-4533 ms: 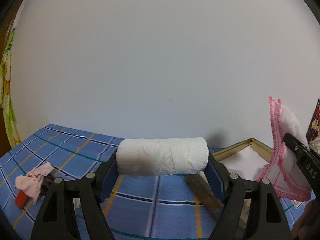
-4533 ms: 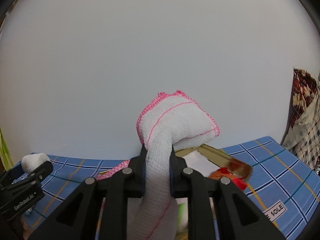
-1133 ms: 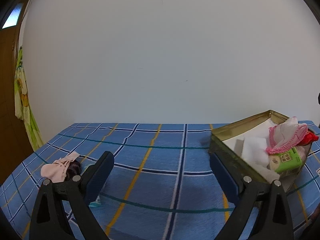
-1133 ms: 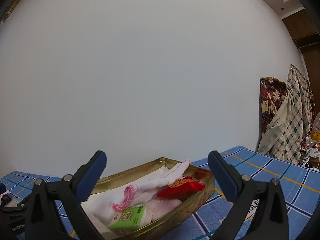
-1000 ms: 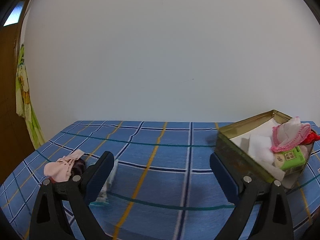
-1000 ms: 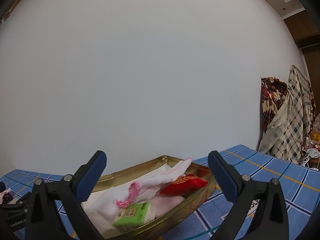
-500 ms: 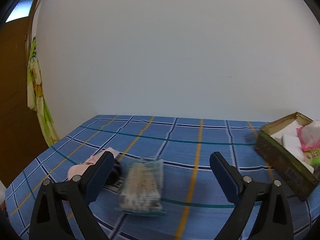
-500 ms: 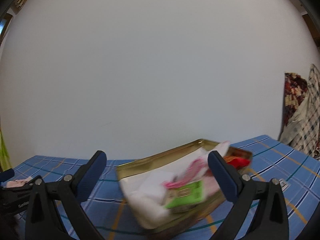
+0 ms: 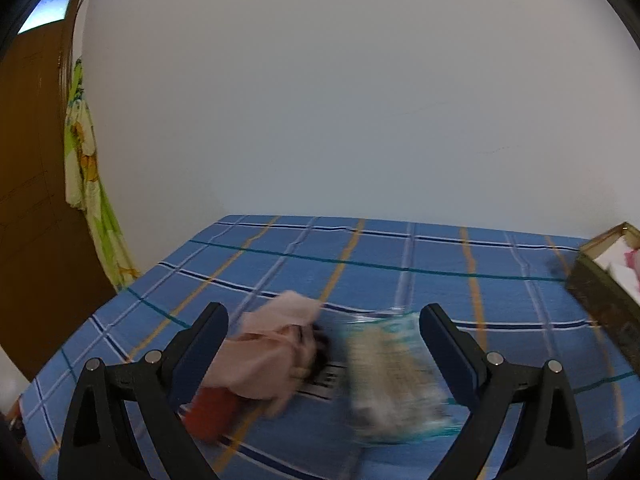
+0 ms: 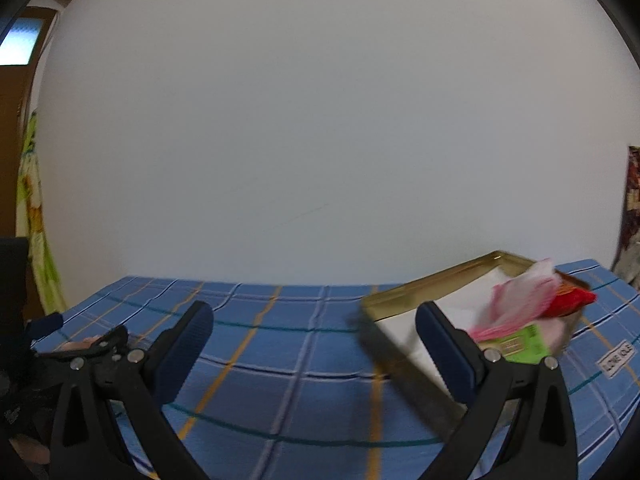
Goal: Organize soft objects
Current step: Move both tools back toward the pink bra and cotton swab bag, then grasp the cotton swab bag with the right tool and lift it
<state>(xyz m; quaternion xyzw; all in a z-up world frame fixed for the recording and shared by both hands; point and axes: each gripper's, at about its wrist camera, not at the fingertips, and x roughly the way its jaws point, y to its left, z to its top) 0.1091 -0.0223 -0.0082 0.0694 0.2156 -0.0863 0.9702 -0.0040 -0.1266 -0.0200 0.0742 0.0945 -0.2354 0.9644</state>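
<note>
Our left gripper (image 9: 322, 330) hangs with its jaws spread wide and nothing between them, low over the checked blue cloth (image 9: 400, 256). Right ahead of it lie the things we judge are left to sort: a pink cloth (image 9: 266, 354) bunched over something dark, a red item (image 9: 210, 414) poking out beneath it on the near side, and just beside them to the right a clear packet (image 9: 390, 378) with teal edges, all blurred by motion. Our right gripper (image 10: 314, 324) is likewise spread and empty, held over bare cloth with the gold tin (image 10: 404, 364) just to its right. The tin already holds a white folded piece, a pink-edged cloth (image 10: 516, 306), a red pouch (image 10: 572, 300) and a green pack (image 10: 520, 344), so we reckon most of the job is done. The tin sits well apart from the loose pile, at the far right edge of the left view. What remains, as far as we can see, is lifting the pink cloth, the red item and the packet across into it.
</note>
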